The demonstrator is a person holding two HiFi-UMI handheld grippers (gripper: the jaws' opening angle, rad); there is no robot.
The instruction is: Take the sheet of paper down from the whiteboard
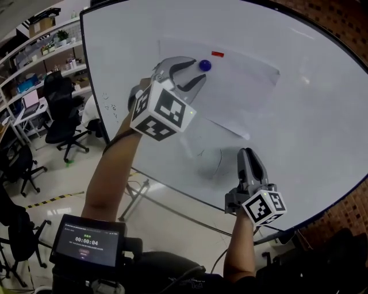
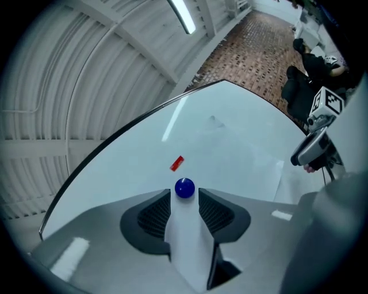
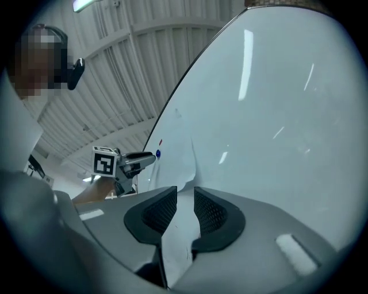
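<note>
A white sheet of paper (image 1: pixel 241 86) hangs on the whiteboard (image 1: pixel 322 115), pinned near its top by a round blue magnet (image 1: pixel 204 65) and a small red magnet (image 1: pixel 217 54). My left gripper (image 1: pixel 195 70) is open right in front of the blue magnet, which shows just past the jaw tips in the left gripper view (image 2: pixel 184 188), untouched. My right gripper (image 1: pixel 249 152) points up at the board below the sheet's lower corner (image 1: pixel 247 136). It is open, with the curled corner (image 3: pixel 187 172) ahead of the jaws and nothing between them.
Office chairs (image 1: pixel 60 109) and shelves (image 1: pixel 40 51) stand to the left of the board. The board's stand leg (image 1: pixel 138 192) reaches the floor below it. A small screen (image 1: pixel 87 241) sits at the person's chest. A brick wall (image 1: pixel 345 17) lies behind the board.
</note>
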